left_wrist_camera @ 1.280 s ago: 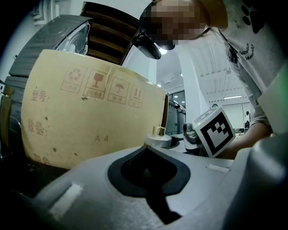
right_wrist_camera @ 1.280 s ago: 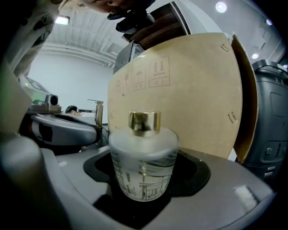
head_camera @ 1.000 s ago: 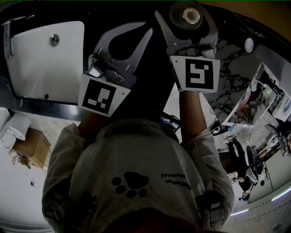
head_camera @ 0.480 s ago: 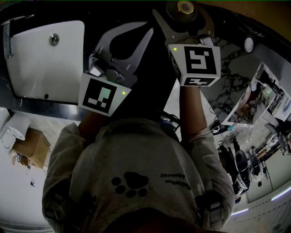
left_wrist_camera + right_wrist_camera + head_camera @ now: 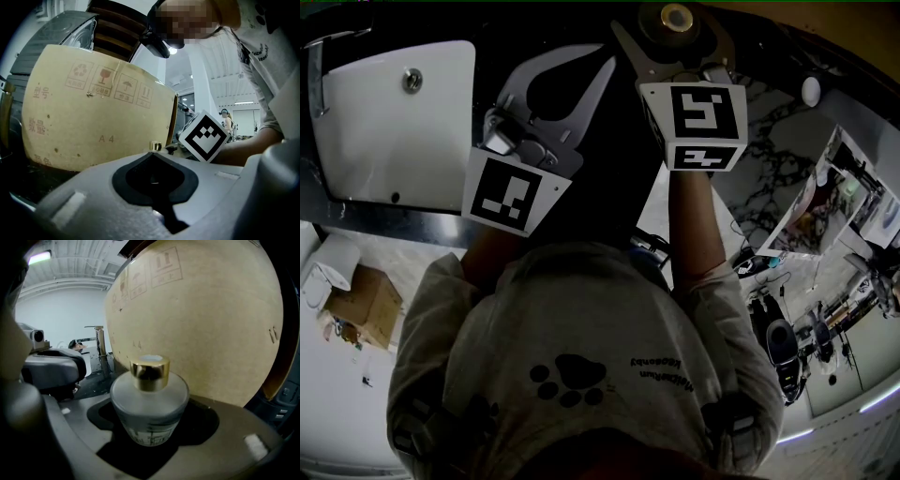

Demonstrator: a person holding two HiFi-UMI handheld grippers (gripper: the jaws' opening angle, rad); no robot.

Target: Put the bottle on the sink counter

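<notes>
A frosted glass bottle (image 5: 149,408) with a gold cap (image 5: 149,371) stands upright in the hollow between my right gripper's jaws, which are shut on its body. In the head view the bottle (image 5: 677,17) and the right gripper (image 5: 673,30) are at the top middle, over the black sink counter (image 5: 609,178). My left gripper (image 5: 602,64) hovers to its left over the same counter, jaw tips together, nothing held. In the left gripper view the shut left gripper (image 5: 152,153) points at the gold cap (image 5: 155,146).
A white sink basin (image 5: 384,122) with a faucet (image 5: 314,70) lies at the left. A big cardboard box (image 5: 197,324) stands close behind the bottle and also fills the left gripper view (image 5: 93,117). A marbled surface (image 5: 769,159) lies to the right.
My right gripper has carried the bottle farther away, toward the top of the head view, and its marker cube has tipped. The left gripper has stayed put.
</notes>
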